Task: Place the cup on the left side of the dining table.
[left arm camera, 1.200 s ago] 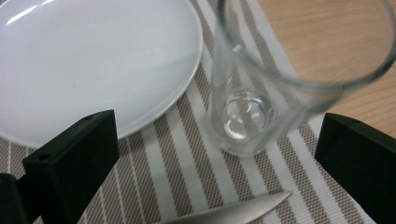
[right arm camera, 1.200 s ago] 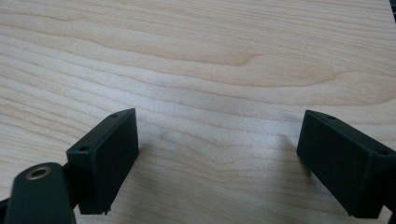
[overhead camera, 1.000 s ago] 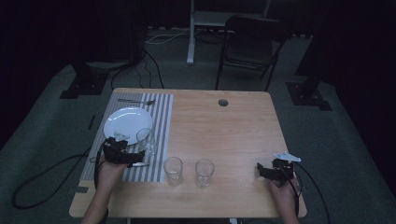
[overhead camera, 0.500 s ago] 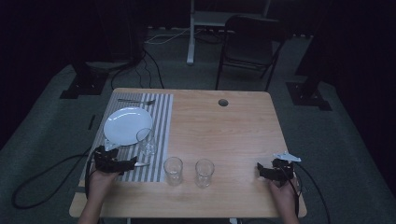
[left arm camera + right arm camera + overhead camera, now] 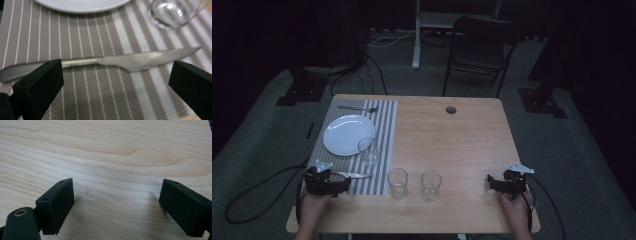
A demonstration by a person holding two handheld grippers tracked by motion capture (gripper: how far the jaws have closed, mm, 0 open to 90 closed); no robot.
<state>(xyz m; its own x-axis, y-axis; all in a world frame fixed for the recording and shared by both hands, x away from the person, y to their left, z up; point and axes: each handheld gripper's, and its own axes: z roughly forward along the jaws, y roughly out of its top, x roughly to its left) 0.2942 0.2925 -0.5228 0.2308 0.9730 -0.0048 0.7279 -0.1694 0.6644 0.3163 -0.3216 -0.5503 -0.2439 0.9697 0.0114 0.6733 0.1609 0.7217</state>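
A silver table knife (image 5: 130,60) lies flat on the striped placemat (image 5: 100,95), blade toward the right. My left gripper (image 5: 117,75) is open just short of it, one black jaw on each side and nothing between them. From above, the left gripper (image 5: 342,184) sits at the placemat's front left corner, beside the knife (image 5: 354,175). The right gripper (image 5: 492,184) rests near the table's front right. In its own view that right gripper (image 5: 115,195) is open over bare wood.
A white plate (image 5: 348,135) and a fork (image 5: 358,108) lie farther back on the placemat (image 5: 384,125). One clear glass (image 5: 368,151) stands on the mat. Two more glasses (image 5: 397,182) (image 5: 431,185) stand on the wooden table (image 5: 462,145). A chair (image 5: 477,50) stands behind.
My left gripper has drawn back toward the table's front edge, away from the plate. The knife stays lying on the placemat. The right gripper has not moved.
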